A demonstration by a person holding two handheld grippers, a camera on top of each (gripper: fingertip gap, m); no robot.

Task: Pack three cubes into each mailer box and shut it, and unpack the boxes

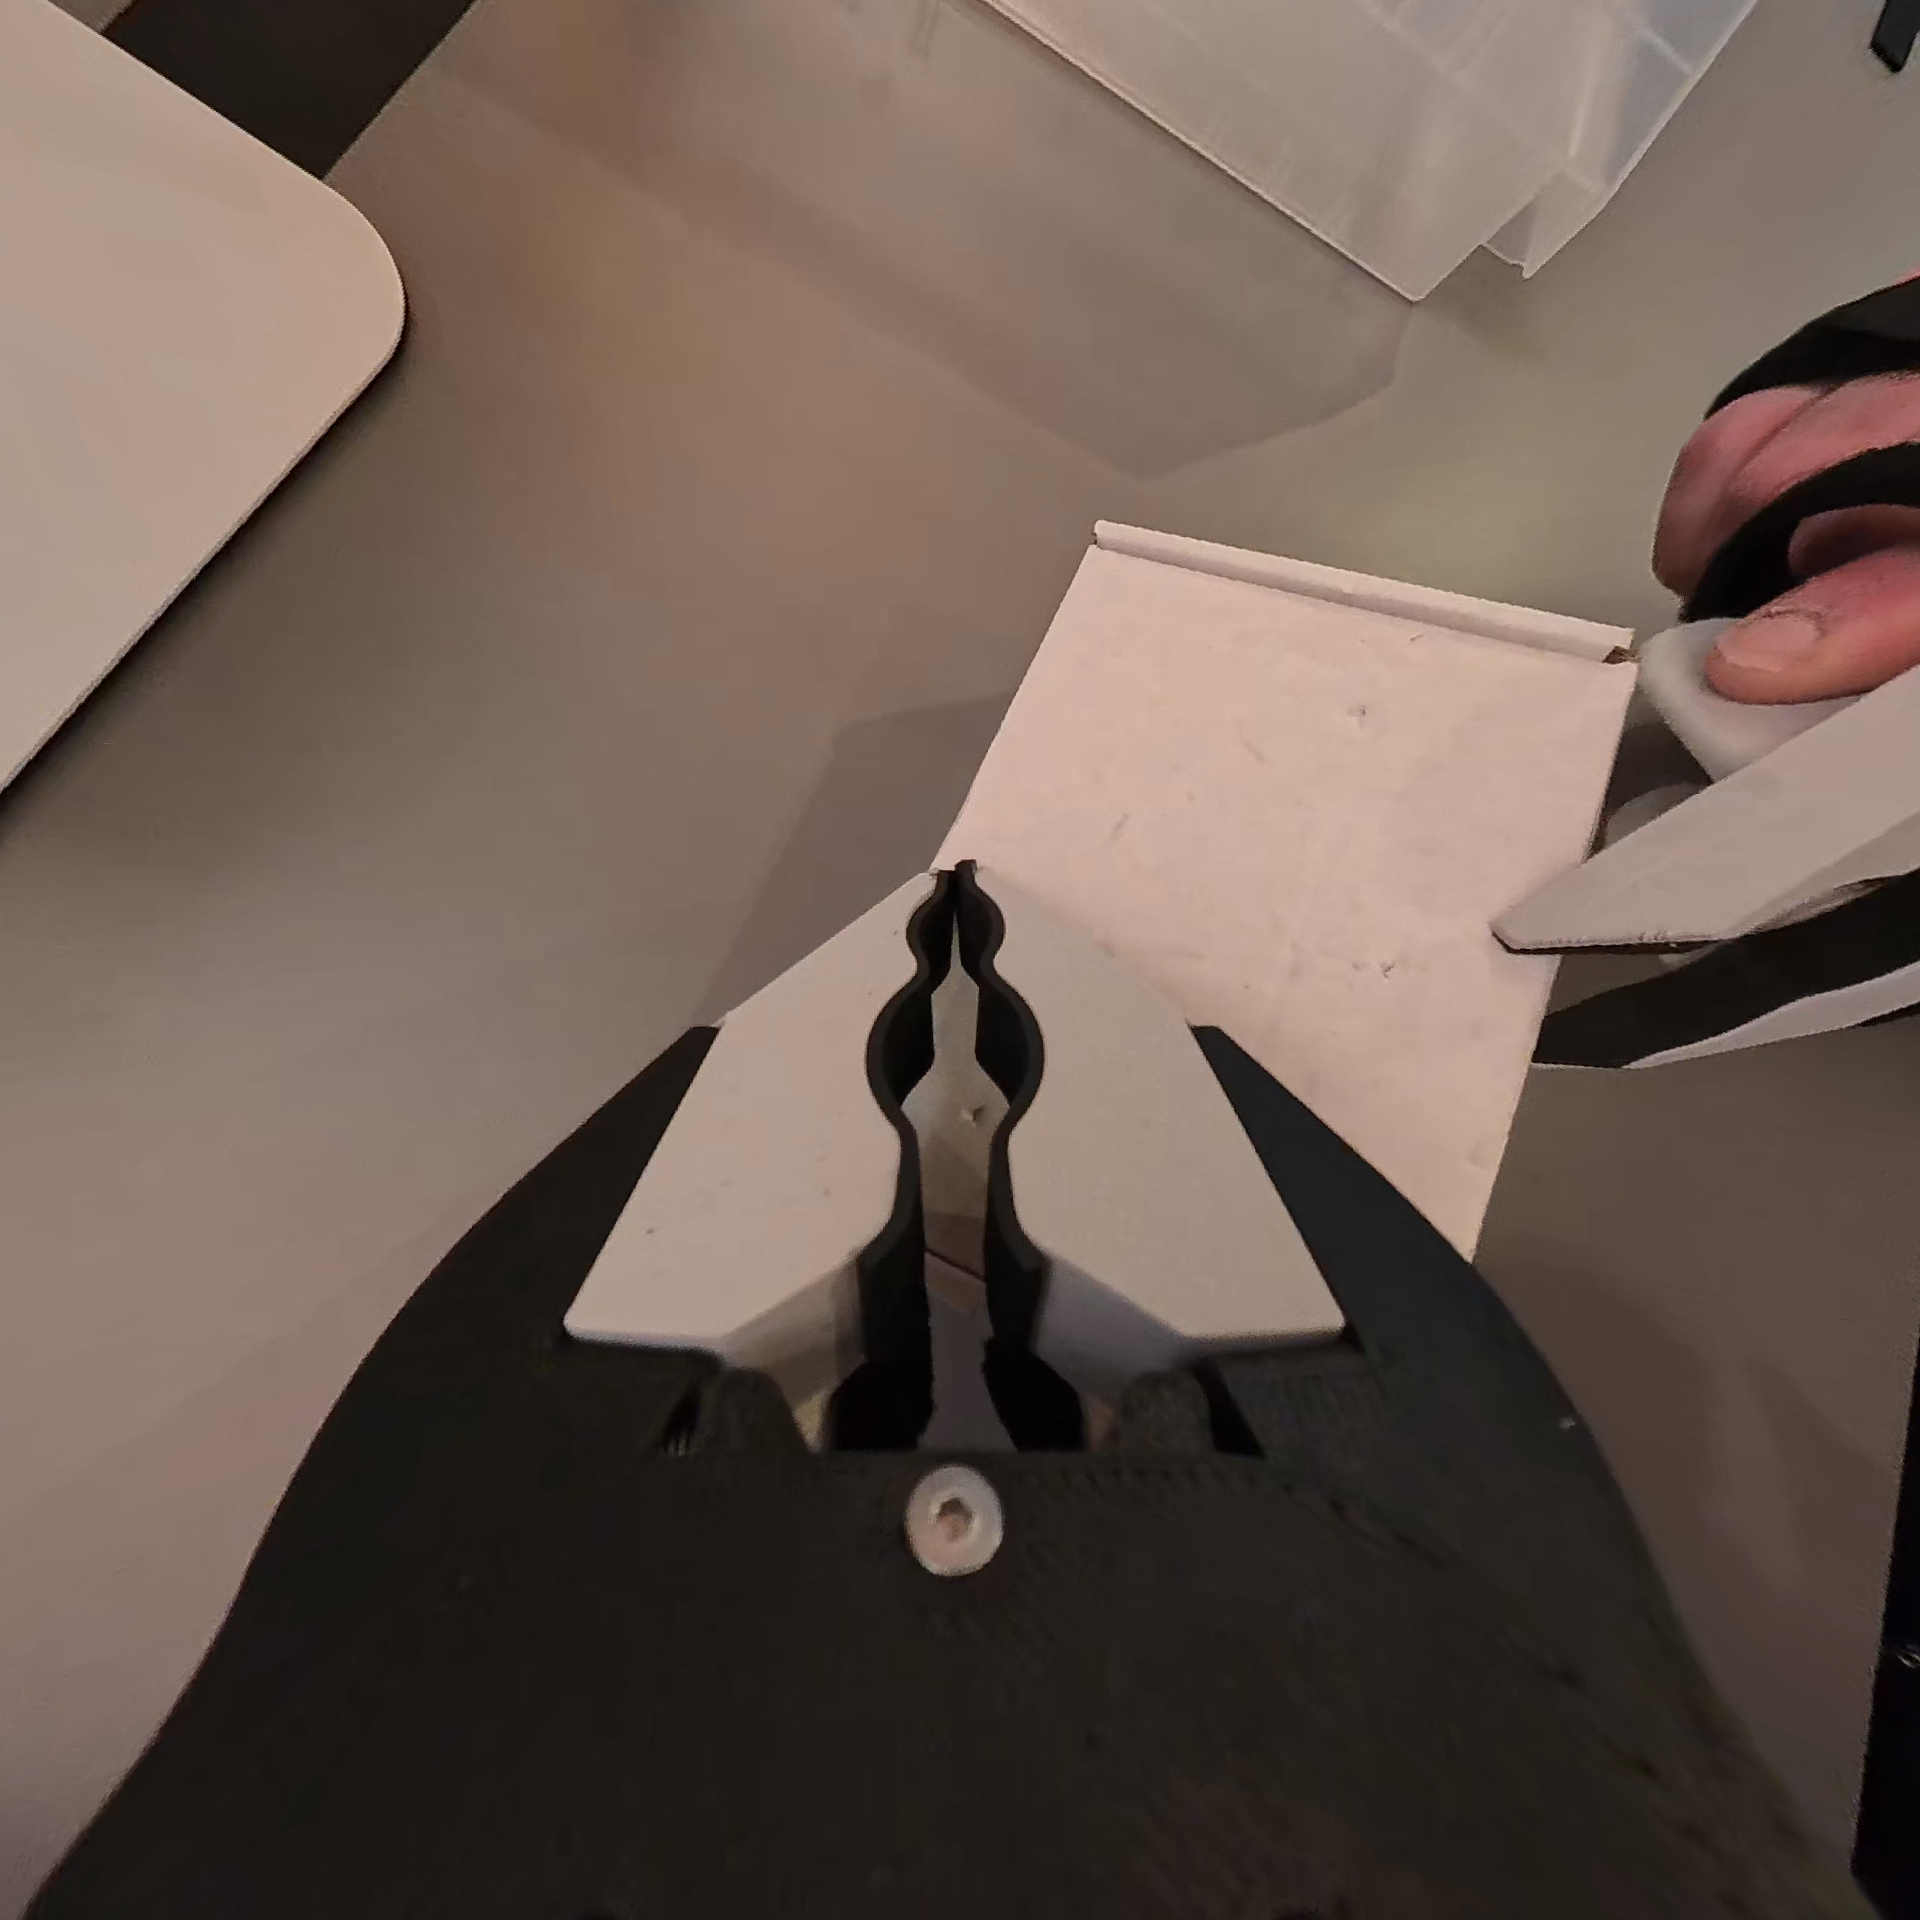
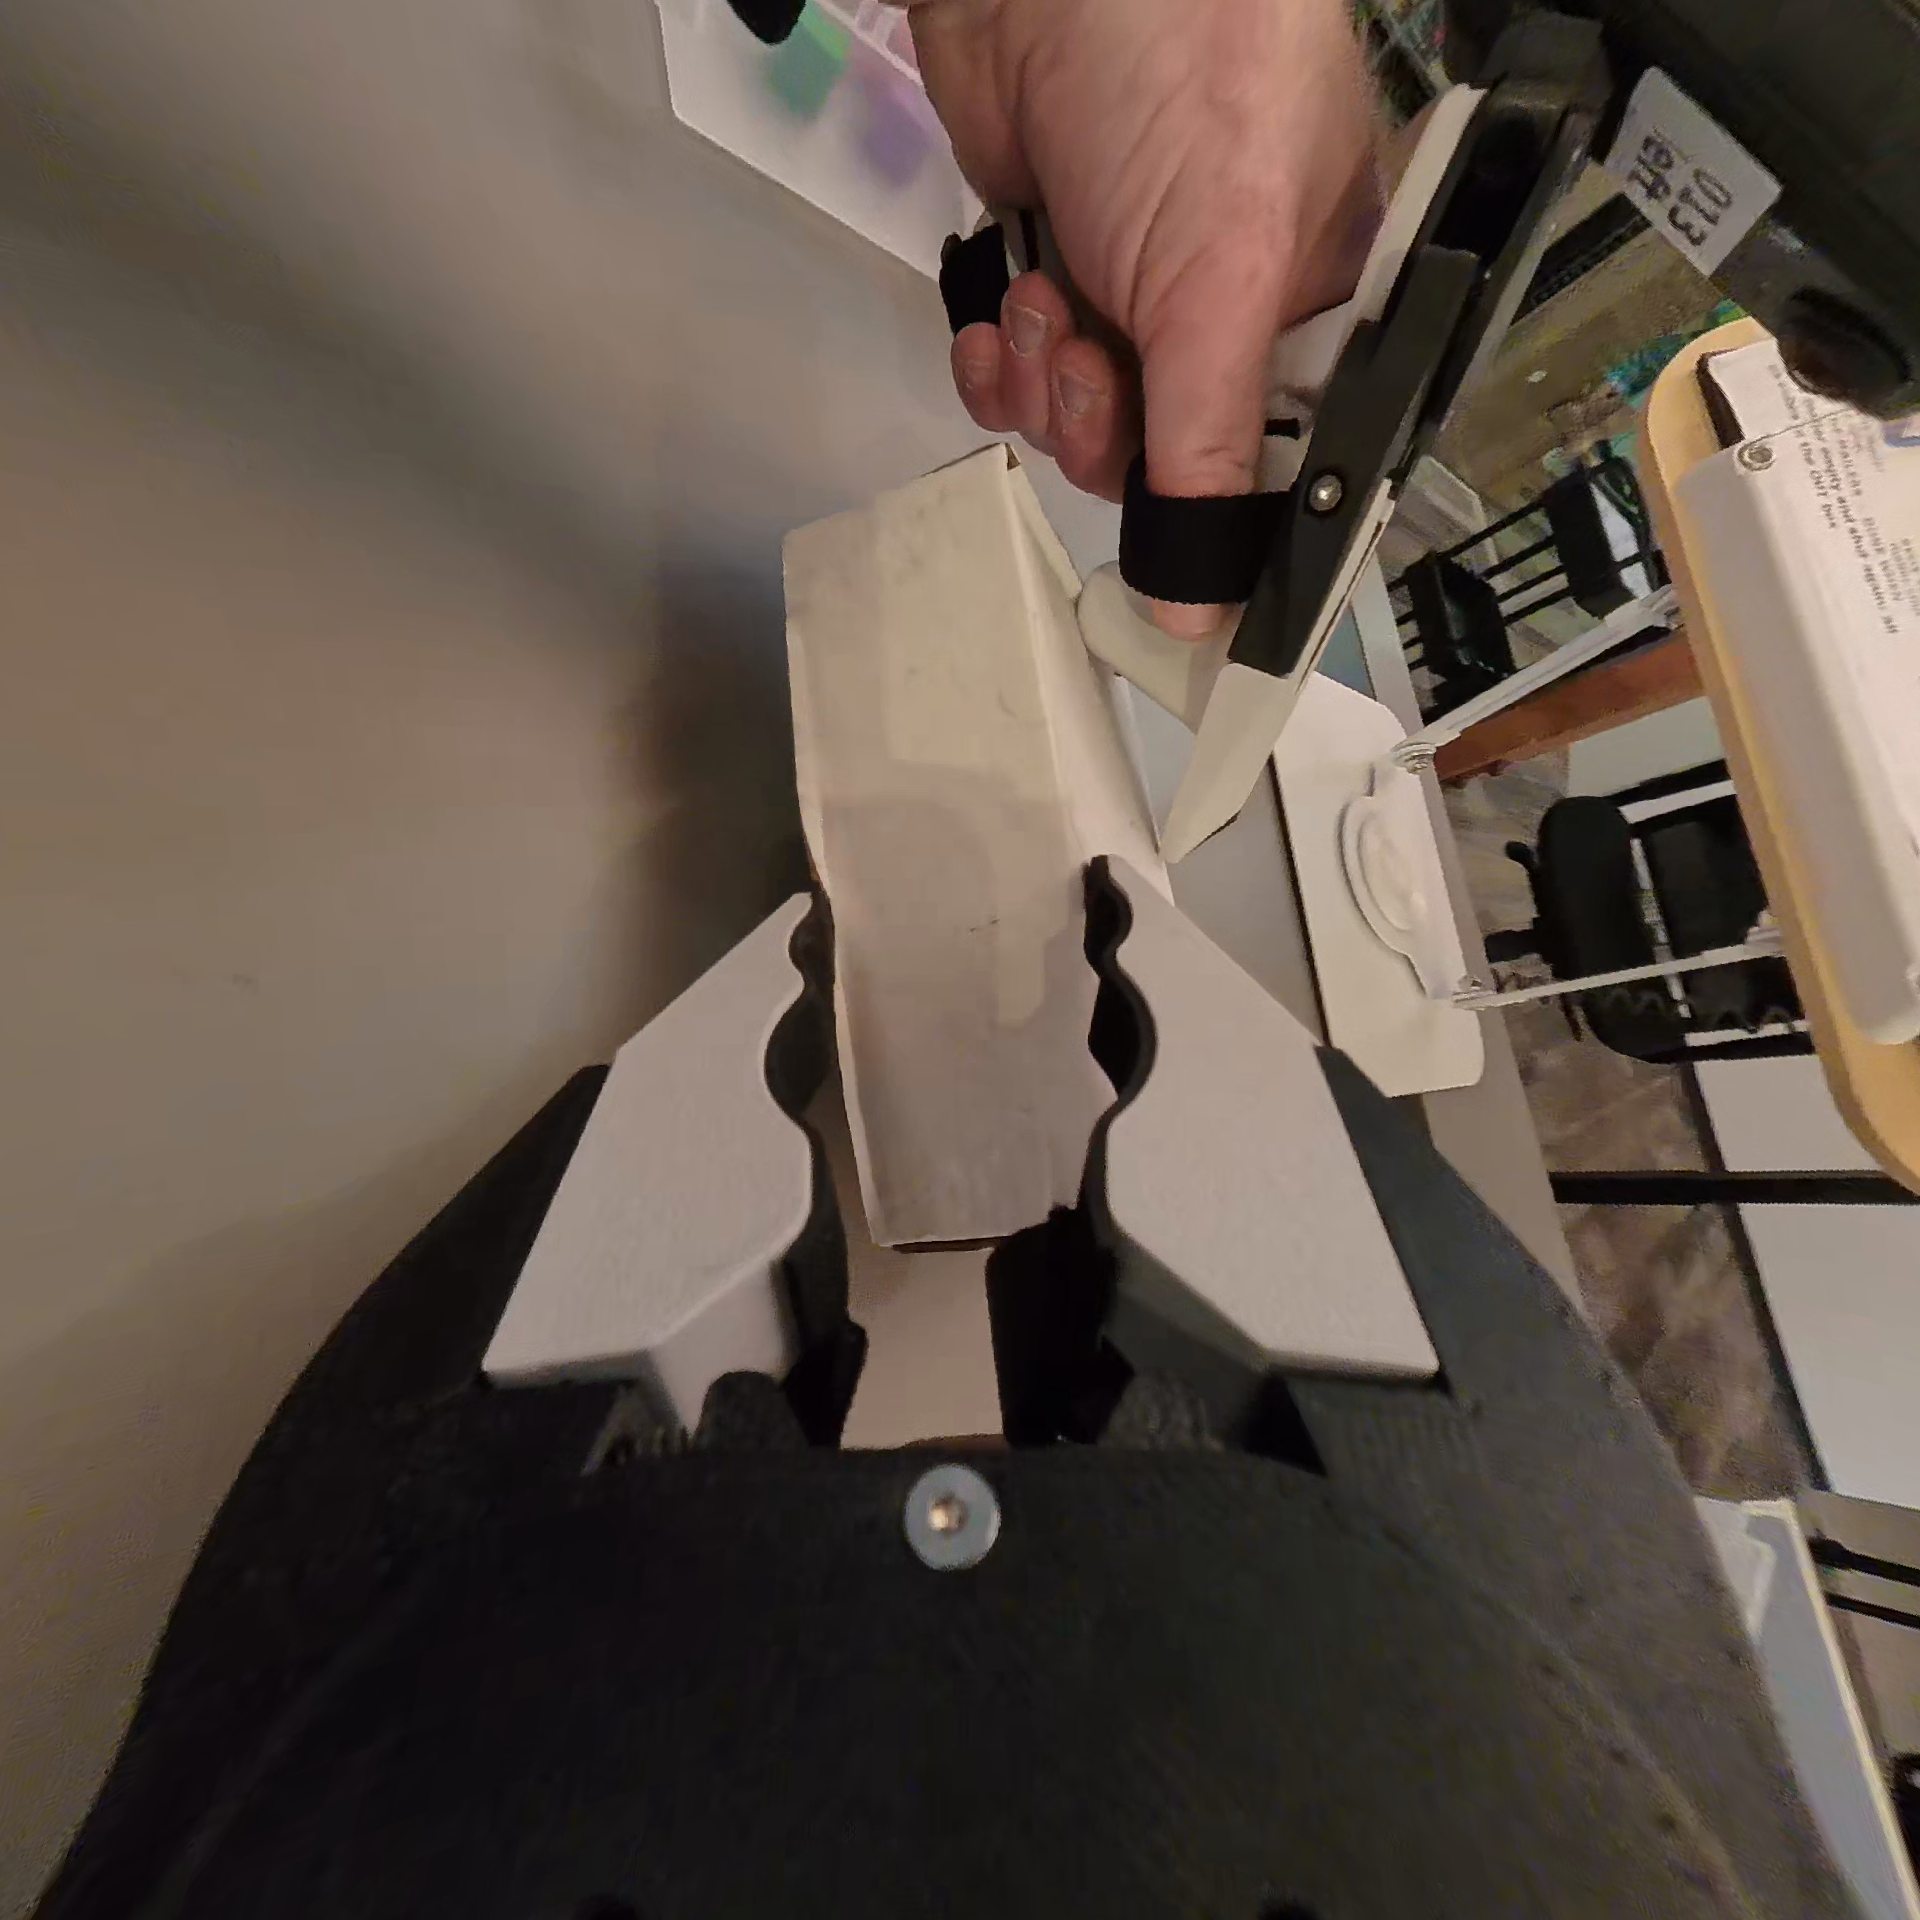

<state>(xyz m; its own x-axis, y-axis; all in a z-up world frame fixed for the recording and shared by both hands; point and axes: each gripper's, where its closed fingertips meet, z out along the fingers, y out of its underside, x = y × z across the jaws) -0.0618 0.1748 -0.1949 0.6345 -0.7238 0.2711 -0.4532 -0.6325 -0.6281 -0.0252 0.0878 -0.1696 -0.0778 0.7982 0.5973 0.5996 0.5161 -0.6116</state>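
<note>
A closed white mailer box (image 1: pixel 1247 831) lies on the grey table (image 1: pixel 623 623). My left gripper (image 1: pixel 956 878) is shut, and its tips sit over the lid at the box's near left edge. I cannot tell whether the tips touch the lid. My right gripper (image 2: pixel 951 935) is shut on the mailer box (image 2: pixel 935 831), with one finger on each flat face. It reaches in from the right in the left wrist view (image 1: pixel 1558 925). The left gripper (image 2: pixel 1195 821) and the hand holding it show above the box in the right wrist view. What the box holds is hidden.
A clear plastic bin (image 1: pixel 1455 135) stands at the back; blurred green and purple cubes (image 2: pixel 831 104) show through it. A cream tray (image 1: pixel 156 364) lies far left. A white plate (image 2: pixel 1371 883) sits by the table edge, with a wooden board (image 2: pixel 1704 727) and chairs beyond.
</note>
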